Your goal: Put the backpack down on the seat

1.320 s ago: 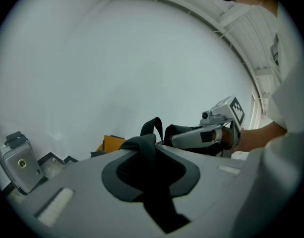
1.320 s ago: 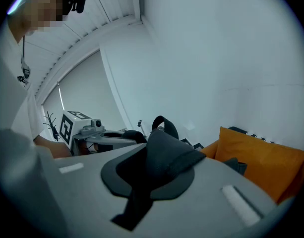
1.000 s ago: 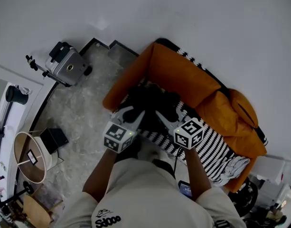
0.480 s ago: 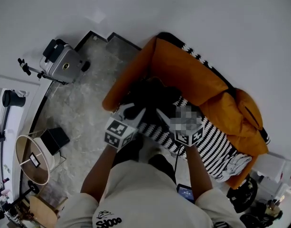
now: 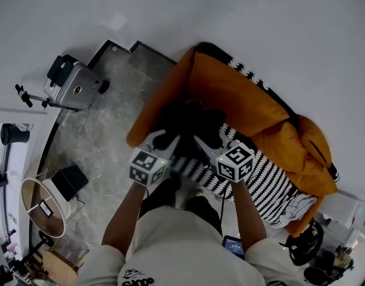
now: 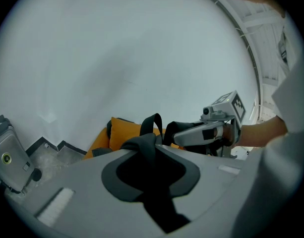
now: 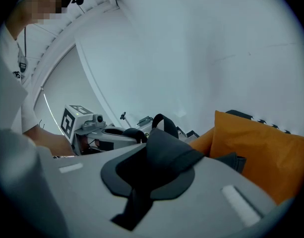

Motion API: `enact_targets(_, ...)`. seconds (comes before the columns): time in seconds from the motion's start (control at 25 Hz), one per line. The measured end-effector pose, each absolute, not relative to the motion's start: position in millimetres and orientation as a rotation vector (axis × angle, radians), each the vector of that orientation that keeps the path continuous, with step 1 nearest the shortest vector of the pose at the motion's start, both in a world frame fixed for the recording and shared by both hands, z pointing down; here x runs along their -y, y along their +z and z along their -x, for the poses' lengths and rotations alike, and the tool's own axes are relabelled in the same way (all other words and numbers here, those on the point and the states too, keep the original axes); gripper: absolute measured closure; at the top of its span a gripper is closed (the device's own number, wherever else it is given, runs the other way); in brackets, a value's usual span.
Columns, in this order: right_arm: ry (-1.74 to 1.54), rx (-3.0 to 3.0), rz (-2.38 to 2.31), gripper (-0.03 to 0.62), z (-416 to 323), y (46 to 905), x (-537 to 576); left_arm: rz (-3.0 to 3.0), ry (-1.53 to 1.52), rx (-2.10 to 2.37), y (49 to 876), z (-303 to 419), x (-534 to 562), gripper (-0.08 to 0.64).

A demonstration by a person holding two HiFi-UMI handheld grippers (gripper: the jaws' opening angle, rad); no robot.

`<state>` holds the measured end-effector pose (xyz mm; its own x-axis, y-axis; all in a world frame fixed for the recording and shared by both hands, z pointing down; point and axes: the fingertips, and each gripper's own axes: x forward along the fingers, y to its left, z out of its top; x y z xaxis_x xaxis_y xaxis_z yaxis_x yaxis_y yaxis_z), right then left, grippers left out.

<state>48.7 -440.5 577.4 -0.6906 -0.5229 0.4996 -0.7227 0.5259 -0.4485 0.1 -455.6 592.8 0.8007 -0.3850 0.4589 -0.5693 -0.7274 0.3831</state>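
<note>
The black backpack (image 5: 191,119) hangs over the left end of the orange sofa (image 5: 236,97), above its seat with the black-and-white striped blanket (image 5: 268,186). Both grippers hold it from the near side. My left gripper (image 5: 170,139) is shut on a black strap (image 6: 148,145) that runs between its jaws. My right gripper (image 5: 201,142) is shut on a padded black strap (image 7: 166,150). Each gripper view shows the other gripper close by: the right gripper (image 6: 204,133) and the left gripper (image 7: 104,134). The bag's lower part is hidden behind the grippers.
A grey hard case (image 5: 72,87) on a stand is on the stone floor at the left. A round lampshade (image 5: 42,204) and a black box (image 5: 69,182) lie lower left. White wall runs behind the sofa. An orange cushion (image 7: 263,148) sits at the right.
The grippers and backpack have stayed together over the sofa's left end, with only a small shift in the view. Both grips are unchanged.
</note>
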Motion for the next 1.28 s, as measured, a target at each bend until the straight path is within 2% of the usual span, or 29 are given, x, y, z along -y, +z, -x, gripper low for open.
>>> enact_targets(1.28,0.939,2.313,-1.074,0.560,-90.6,661.1,527.4,-2.441,0.564,0.766,664.7,-28.6,552.6,0.495)
